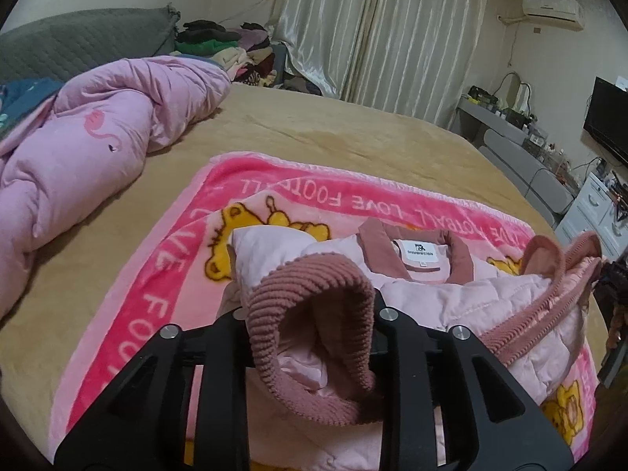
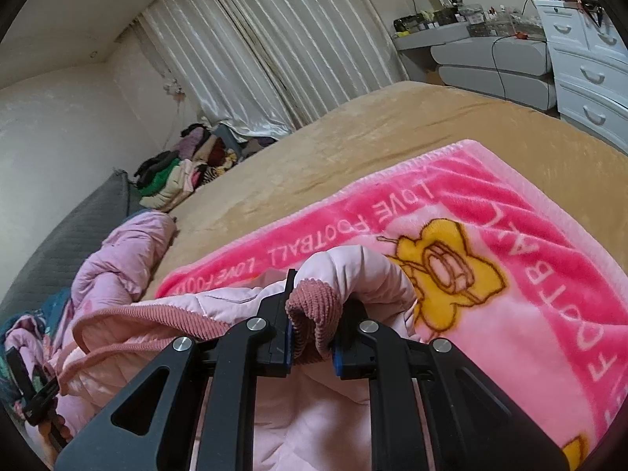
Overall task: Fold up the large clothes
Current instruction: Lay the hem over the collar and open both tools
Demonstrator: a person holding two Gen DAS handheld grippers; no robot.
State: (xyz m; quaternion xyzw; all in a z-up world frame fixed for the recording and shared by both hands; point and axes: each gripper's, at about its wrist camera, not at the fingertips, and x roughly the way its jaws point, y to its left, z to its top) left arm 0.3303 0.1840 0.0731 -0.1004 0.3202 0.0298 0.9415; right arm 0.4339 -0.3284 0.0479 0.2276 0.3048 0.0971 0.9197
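Observation:
A pale pink quilted jacket (image 1: 451, 298) with dusty-rose corduroy collar and cuffs lies collar-up on a bright pink "LOVE FOOTBALL" blanket (image 1: 157, 274). My left gripper (image 1: 310, 318) is shut on one ribbed cuff (image 1: 298, 294), which loops up between its black fingers and hides their tips. The right wrist view shows my right gripper (image 2: 312, 325) shut on the other ribbed cuff (image 2: 314, 314), pinched between blue pads (image 2: 288, 337). That sleeve (image 2: 365, 271) bulges past the grip, over the blanket (image 2: 510, 204). Both sleeves are held above the jacket body (image 2: 176, 314).
The blanket lies on a tan bed (image 1: 333, 125). A crumpled pink duvet (image 1: 78, 145) fills the bed's left side. Folded clothes (image 1: 219, 43) are piled by the curtains. Grey and white drawers (image 2: 581, 62) stand beyond the bed's far edge. A hand with the left gripper (image 2: 35, 404) shows at lower left.

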